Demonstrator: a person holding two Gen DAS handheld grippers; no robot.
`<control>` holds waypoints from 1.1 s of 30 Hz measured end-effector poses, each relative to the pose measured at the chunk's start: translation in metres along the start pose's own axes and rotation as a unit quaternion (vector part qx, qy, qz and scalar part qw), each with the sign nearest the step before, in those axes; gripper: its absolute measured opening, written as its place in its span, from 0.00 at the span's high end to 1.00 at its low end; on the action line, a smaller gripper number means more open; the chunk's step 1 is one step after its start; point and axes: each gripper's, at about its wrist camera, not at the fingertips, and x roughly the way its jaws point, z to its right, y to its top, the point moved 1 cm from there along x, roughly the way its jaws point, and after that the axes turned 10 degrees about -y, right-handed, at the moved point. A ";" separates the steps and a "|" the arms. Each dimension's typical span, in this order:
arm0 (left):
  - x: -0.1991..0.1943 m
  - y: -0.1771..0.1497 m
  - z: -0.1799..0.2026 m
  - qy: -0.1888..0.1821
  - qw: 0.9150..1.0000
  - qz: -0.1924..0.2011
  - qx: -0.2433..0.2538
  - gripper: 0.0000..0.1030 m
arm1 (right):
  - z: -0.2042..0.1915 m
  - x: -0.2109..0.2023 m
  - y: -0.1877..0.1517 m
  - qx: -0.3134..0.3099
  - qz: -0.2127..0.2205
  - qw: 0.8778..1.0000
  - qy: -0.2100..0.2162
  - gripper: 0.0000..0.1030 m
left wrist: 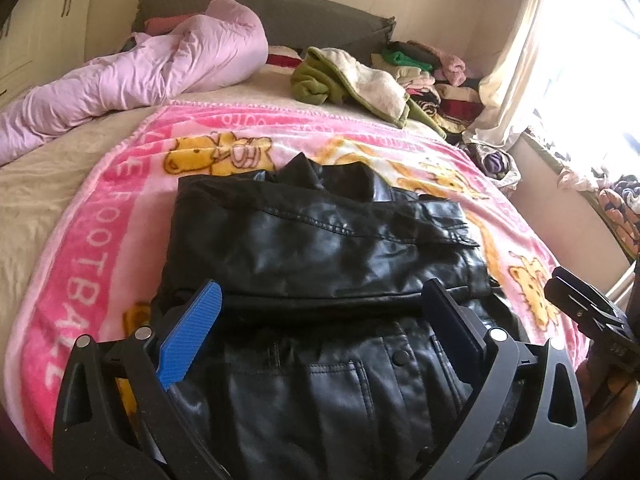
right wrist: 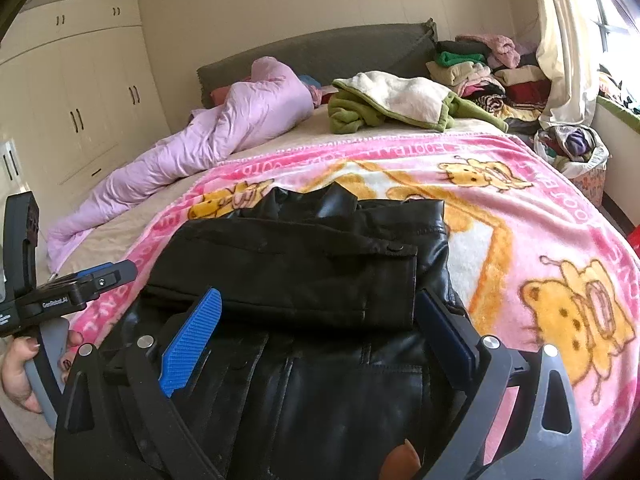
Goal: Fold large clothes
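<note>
The jacket [left wrist: 320,248] lay on the pink blanket [left wrist: 92,216], sleeves already folded across its body; the final lengthwise fold looked still to do. Left gripper [left wrist: 320,312] and right gripper [right wrist: 320,316] both hung over the near hem, jaws apart, gripping nothing.

The left tongs [left wrist: 324,304] point toward 12 o'clock with both blue-padded fingers [left wrist: 192,336] spread wide apart, gripping nothing. The right tongs [right wrist: 320,316] match that pose, fingers equally parted and empty. In the right wrist view, at 9 o'clock, a hand [right wrist: 20,368] wraps the grey handle of the left tool, thumb on top.
</note>
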 end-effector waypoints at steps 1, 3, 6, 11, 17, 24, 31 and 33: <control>-0.002 0.000 0.001 0.000 1.000 0.002 0.001 0.09 | -0.001 -0.002 0.000 -0.001 0.001 1.000 0.002 0.06; -0.009 0.000 0.004 0.001 1.000 0.008 0.002 0.09 | -0.003 -0.008 0.000 -0.004 0.004 1.000 0.004 0.06; -0.019 0.000 0.007 -0.001 1.000 0.016 0.004 0.09 | -0.003 -0.014 0.000 -0.007 0.008 1.000 0.010 0.06; -0.036 -0.002 0.010 0.002 1.000 0.028 0.006 0.09 | -0.006 -0.024 -0.003 -0.014 0.011 1.000 0.011 0.05; -0.054 -0.008 0.009 0.011 0.999 0.034 0.014 0.09 | -0.010 -0.035 -0.008 -0.021 0.013 1.000 0.019 0.05; -0.073 -0.022 0.007 0.040 0.998 0.041 0.025 0.09 | -0.009 -0.045 -0.017 -0.030 0.010 0.999 0.024 0.04; -0.075 -0.045 0.006 0.048 0.998 0.023 0.025 0.09 | -0.007 -0.050 -0.030 -0.042 0.001 0.999 0.024 0.04; -0.072 -0.053 0.002 0.054 0.998 0.011 0.020 0.09 | -0.006 -0.051 -0.034 -0.045 -0.002 0.999 0.024 0.04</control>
